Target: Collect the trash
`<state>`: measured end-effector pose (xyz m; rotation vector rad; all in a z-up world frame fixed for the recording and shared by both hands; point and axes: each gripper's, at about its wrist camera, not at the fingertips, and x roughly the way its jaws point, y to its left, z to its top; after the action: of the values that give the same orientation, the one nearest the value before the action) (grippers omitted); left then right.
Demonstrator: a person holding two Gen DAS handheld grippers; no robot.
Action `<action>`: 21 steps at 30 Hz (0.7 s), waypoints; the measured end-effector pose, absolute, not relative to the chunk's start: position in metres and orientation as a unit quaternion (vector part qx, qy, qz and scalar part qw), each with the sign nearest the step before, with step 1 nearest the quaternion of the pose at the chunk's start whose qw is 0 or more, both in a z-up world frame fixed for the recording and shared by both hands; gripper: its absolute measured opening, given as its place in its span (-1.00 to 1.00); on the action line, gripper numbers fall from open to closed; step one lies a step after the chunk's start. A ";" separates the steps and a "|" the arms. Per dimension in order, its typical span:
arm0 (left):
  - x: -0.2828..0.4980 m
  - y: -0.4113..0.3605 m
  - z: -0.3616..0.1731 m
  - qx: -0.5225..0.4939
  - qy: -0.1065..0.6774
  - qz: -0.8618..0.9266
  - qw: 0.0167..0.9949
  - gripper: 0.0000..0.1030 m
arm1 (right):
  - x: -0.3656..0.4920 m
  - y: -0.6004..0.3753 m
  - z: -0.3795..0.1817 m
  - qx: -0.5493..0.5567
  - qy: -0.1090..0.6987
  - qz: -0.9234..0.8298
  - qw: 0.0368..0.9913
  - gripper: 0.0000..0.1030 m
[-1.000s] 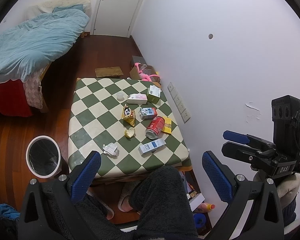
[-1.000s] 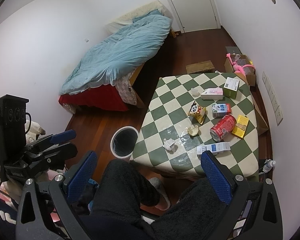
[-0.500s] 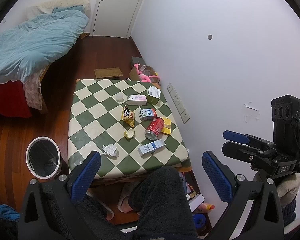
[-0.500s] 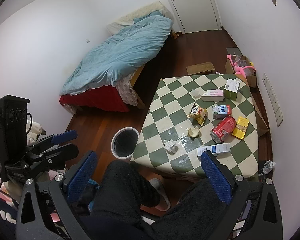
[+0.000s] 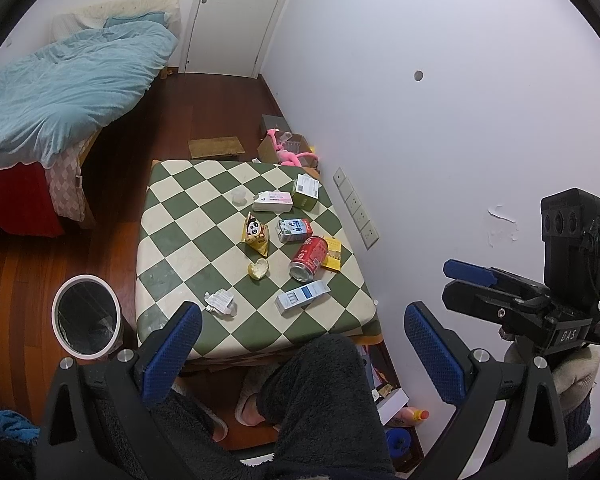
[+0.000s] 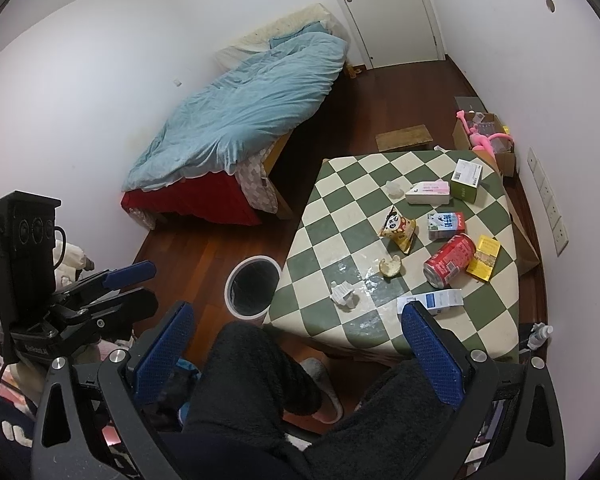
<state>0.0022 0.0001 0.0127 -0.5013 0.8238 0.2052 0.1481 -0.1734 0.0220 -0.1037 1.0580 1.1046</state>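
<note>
Trash lies on a green-and-white checkered table [image 5: 180, 240]: a red can [image 5: 308, 258] on its side, a blue-and-white carton [image 5: 302, 298], crumpled paper [image 5: 220, 302], a yellow snack bag [image 5: 256, 232], a small milk box [image 5: 294, 230], a yellow packet [image 5: 332, 254] and a food scrap [image 5: 258, 270]. A white-rimmed bin [image 5: 86, 318] stands on the floor left of the table. My left gripper [image 5: 302, 320] and right gripper [image 6: 298, 316] hang open and empty above the person's lap, short of the table's near edge. The right wrist view shows the same can [image 6: 450, 260] and bin [image 6: 252, 286].
At the table's far side sit a pink-and-white box [image 5: 272, 202], a green box [image 5: 306, 192] and a clear cup [image 5: 240, 198]. A bed [image 5: 60, 92] with a blue duvet fills the left. The wall [image 5: 420, 140] runs close along the table's right. The person's legs [image 5: 320, 400] are below.
Both views have drifted very slightly, the table sitting a touch lower in frame. Both grippers stay open and empty; nothing on the table has moved.
</note>
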 end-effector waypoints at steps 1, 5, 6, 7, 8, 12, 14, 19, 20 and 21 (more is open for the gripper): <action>0.003 0.001 0.013 -0.239 0.396 0.100 0.881 1.00 | 0.148 -0.170 0.025 -0.044 0.478 0.499 0.721 1.00; 0.021 0.005 0.001 -0.211 0.399 0.149 0.880 1.00 | 0.155 -0.168 0.024 -0.032 0.478 0.490 0.728 1.00; 0.027 0.008 -0.005 -0.199 0.400 0.171 0.878 1.00 | 0.161 -0.168 0.021 -0.026 0.482 0.473 0.737 1.00; 0.034 0.012 -0.012 -0.187 0.399 0.192 0.877 1.00 | 0.169 -0.168 0.015 -0.022 0.484 0.456 0.747 1.00; 0.044 0.017 -0.023 -0.172 0.403 0.218 0.872 1.00 | 0.173 -0.175 0.010 -0.019 0.485 0.447 0.751 1.00; 0.090 0.047 -0.090 -0.149 0.449 0.277 0.836 1.00 | 0.214 -0.185 -0.044 0.014 0.504 0.357 0.786 1.00; 0.113 0.063 -0.131 -0.147 0.486 0.290 0.811 1.00 | 0.233 -0.187 -0.071 0.031 0.516 0.330 0.790 1.00; 0.146 0.089 -0.210 -0.160 0.549 0.300 0.764 1.00 | 0.295 -0.186 -0.162 0.097 0.576 0.258 0.770 0.92; 0.154 0.096 -0.229 -0.170 0.563 0.299 0.751 1.00 | 0.307 -0.183 -0.181 0.112 0.586 0.245 0.764 0.87; 0.160 0.101 -0.240 -0.178 0.572 0.298 0.743 1.00 | 0.317 -0.179 -0.198 0.120 0.595 0.235 0.759 0.76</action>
<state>0.1600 0.1014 -0.2397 -0.3890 1.2537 0.6533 0.3175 -0.1786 -0.1975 0.2609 1.2956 0.5125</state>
